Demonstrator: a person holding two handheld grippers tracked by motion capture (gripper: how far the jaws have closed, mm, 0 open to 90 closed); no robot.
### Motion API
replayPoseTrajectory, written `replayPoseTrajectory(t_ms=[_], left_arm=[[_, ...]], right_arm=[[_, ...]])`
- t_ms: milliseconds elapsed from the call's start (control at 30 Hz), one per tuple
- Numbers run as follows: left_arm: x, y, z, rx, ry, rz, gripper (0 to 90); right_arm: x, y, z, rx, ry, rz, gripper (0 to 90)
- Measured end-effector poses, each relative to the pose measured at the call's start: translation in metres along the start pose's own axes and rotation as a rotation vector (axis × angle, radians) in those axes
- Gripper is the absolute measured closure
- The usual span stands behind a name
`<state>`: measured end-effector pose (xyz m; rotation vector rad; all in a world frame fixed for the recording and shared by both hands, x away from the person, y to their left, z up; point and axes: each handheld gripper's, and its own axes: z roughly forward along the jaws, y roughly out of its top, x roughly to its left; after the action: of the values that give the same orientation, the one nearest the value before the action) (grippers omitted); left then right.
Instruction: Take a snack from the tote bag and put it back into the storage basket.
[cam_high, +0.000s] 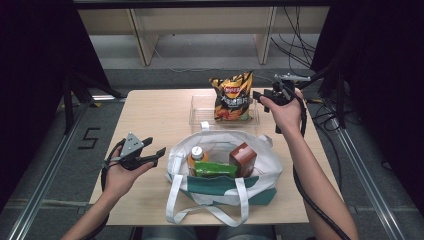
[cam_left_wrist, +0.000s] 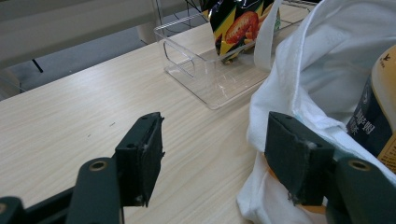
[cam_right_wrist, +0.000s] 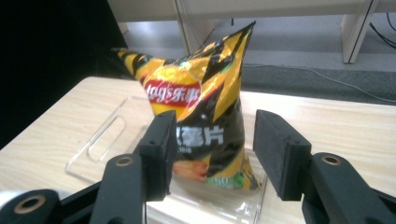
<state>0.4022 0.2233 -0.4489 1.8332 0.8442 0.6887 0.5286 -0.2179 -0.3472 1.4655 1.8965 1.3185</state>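
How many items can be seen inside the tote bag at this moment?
3 in the tote bag: a bottle at the left, a green pack lying in the middle, a brown carton at the right. More may be hidden underneath.

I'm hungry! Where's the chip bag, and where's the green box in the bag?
chip bag (cam_right_wrist: 196, 121), right gripper view, middle of its front.
green box (cam_high: 215, 169), high view, its top face.

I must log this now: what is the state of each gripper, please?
Left gripper: open, holding nothing, beside the white tote bag.
Right gripper: open, holding nothing, facing the chip bag.
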Motion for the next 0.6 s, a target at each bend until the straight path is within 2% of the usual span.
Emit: replayPoseTrajectory(t_ms=[67,100,133,167,233,333,400,500,600], left_arm=[[0.000,0.000,-0.001,0.008,0.005,0.000,36.7],[0.000,0.000,0.000,0.008,0.005,0.002,36.7],[-0.001,0.000,0.000,0.008,0.004,0.002,36.7],[-0.001,0.000,0.000,0.002,-0.001,0.000,36.6],[-0.001,0.000,0.000,0.001,-0.001,0.000,36.7],[-0.001,0.000,0.000,0.001,0.000,-0.001,36.7],[-0.001,0.000,0.000,0.001,0.001,0.000,36.7],[-0.001,0.000,0.000,0.002,-0.002,0.003,36.7],[-0.002,0.001,0.000,0.002,-0.002,0.004,36.6]], right_arm=[[0.003,-0.003,-0.005,0.002,0.006,0.015,50.1],[0.002,-0.005,-0.008,-0.007,0.010,-0.014,50.1],[0.004,-0.006,-0.010,-0.001,0.007,0.002,50.1],[0.004,-0.007,-0.012,-0.006,0.012,-0.016,50.1],[0.006,-0.011,-0.016,-0.005,0.024,-0.010,50.1],[0.008,-0.015,-0.022,-0.007,0.027,-0.030,50.1],[0.011,-0.018,-0.026,-0.005,0.037,-0.009,50.1],[0.011,-0.022,-0.033,-0.011,0.045,-0.038,50.1],[0.017,-0.026,-0.039,-0.008,0.050,-0.025,49.9]])
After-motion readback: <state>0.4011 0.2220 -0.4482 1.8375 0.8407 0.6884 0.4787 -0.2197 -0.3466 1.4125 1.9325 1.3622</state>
